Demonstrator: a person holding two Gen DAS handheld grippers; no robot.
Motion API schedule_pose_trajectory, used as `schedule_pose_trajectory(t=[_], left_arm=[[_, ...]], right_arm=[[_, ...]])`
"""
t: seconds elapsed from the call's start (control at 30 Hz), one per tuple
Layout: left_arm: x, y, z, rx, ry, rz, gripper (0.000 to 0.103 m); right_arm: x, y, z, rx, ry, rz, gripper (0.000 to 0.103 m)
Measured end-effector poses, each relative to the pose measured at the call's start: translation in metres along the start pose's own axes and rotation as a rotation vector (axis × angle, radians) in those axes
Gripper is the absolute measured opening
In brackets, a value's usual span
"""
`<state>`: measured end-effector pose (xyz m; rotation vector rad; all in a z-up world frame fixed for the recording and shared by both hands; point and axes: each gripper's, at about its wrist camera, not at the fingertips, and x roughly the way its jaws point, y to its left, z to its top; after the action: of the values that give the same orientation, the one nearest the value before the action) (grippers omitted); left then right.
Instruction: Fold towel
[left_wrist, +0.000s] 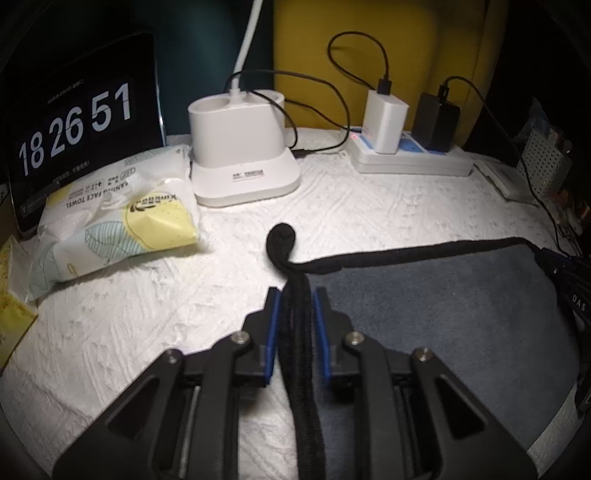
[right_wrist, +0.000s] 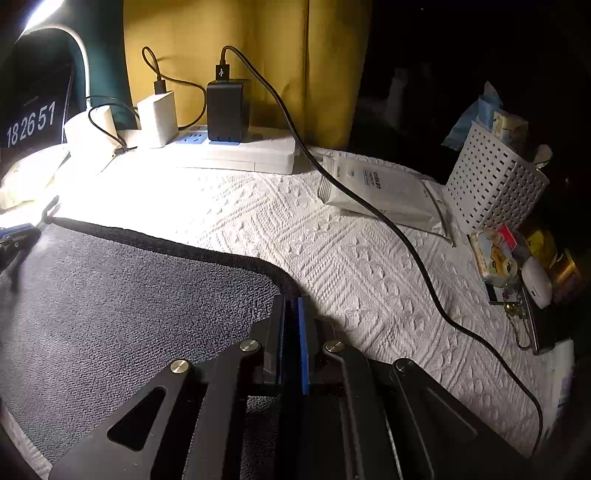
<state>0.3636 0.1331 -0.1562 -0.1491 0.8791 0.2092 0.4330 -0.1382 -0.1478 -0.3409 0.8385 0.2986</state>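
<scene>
A dark grey towel (left_wrist: 443, 314) with a black hem lies flat on a white textured cloth. My left gripper (left_wrist: 296, 297) is shut on the towel's left hem, with the black hanging loop (left_wrist: 280, 238) just beyond its fingertips. In the right wrist view the towel (right_wrist: 129, 295) fills the lower left. My right gripper (right_wrist: 291, 302) is shut on the towel's far right corner hem. The right gripper also shows at the right edge of the left wrist view (left_wrist: 569, 280).
A face-towel pack (left_wrist: 118, 218), a tablet clock (left_wrist: 74, 125), a white lamp base (left_wrist: 243, 151) and a power strip (left_wrist: 410, 158) with chargers stand at the back. A black cable (right_wrist: 406, 251), a white packet (right_wrist: 384, 192), a white basket (right_wrist: 495, 184) and small items lie at the right.
</scene>
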Motion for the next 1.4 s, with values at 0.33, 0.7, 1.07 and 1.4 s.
schedule_pose_trajectory(t=[0.33,0.7,1.07,1.4], left_arm=[[-0.019,0.000,0.000,0.004,-0.026,0.011,0.039],[-0.037,0.005,-0.009,-0.009,-0.048,0.007,0.051],[-0.061,0.002,-0.020,-0.001,-0.065,-0.017,0.052],[-0.083,0.001,-0.031,-0.003,-0.079,-0.032,0.052]], right_arm=[[-0.005,-0.007,-0.002,0.050,0.007,-0.014,0.031],[-0.027,-0.001,-0.006,0.058,-0.016,-0.004,0.037],[-0.056,0.000,-0.013,0.063,-0.037,0.003,0.037],[-0.077,0.004,-0.023,0.067,-0.054,0.004,0.037]])
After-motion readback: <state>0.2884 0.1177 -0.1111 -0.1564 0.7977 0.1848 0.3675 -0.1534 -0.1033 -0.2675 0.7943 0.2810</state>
